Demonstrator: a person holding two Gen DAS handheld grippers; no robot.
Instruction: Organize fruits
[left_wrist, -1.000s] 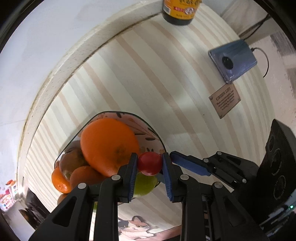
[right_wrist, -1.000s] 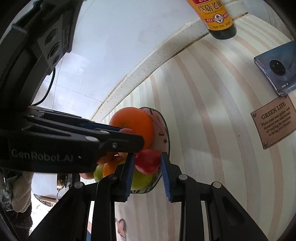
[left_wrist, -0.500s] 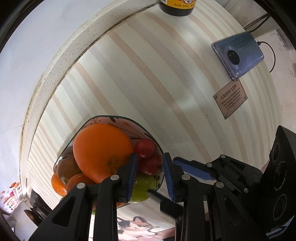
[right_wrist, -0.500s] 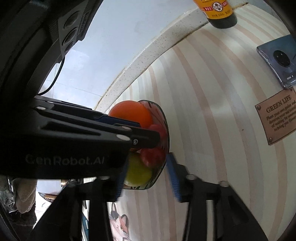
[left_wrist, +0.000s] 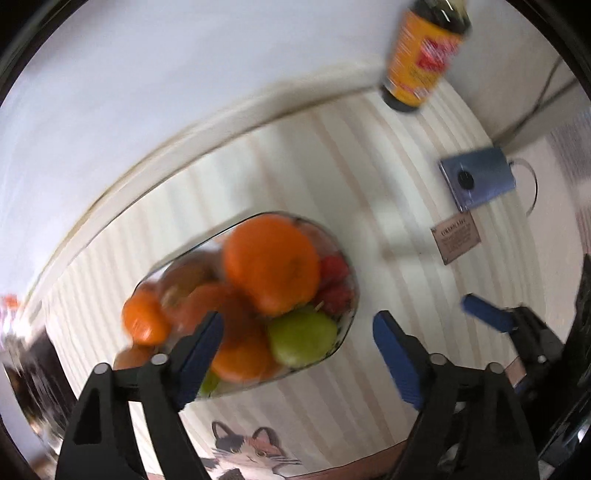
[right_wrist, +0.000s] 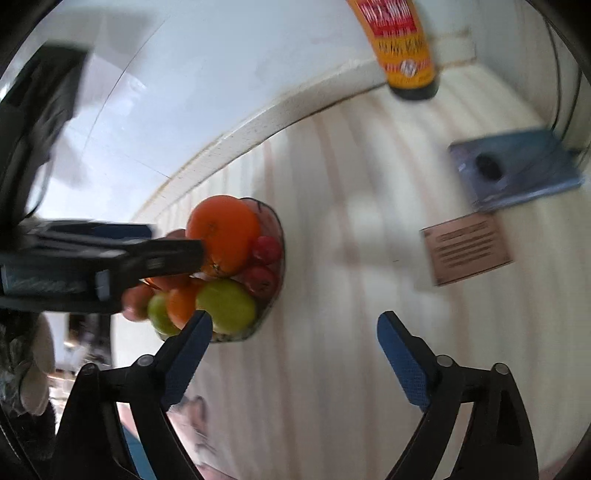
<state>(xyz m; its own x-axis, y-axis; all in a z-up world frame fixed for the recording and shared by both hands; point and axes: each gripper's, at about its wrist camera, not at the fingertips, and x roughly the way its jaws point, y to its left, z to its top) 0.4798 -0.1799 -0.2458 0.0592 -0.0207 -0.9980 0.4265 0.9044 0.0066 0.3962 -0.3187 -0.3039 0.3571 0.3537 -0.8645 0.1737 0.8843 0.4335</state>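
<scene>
Looking down past our left gripper (left_wrist: 297, 345), we saw its jaws spreading apart with nothing between the pads; the glass bowl (left_wrist: 349, 314) sat just beyond and under the left finger. Over on the other side, our right gripper (right_wrist: 293, 341) was spreading too, empty, with the bowl off past its left fingertip.

We judged the sorting nearly finished. The big orange (left_wrist: 271, 264) crowned the pile, two small red fruits (left_wrist: 334, 282) were tucked against the rim on its right, a green apple (left_wrist: 303, 338) lay nearest our left gripper, and smaller oranges (left_wrist: 144, 321) crowded the far-left side of the bowl. We spotted no loose fruit on the striped tablecloth (left_wrist: 295, 173) in either view, so little seemed left, though the blur kept us from being sure about the edges.

Around the tools we had a soy sauce bottle (left_wrist: 424, 55) far ahead by the wall, a blue phone (left_wrist: 478, 179) with its cable ahead to the right, and a small brown sign (left_wrist: 457, 238) just below it. From the right wrist view, the left tool's black body (right_wrist: 110, 260) cut across in front of the fruit, the one thing crowding that side.
</scene>
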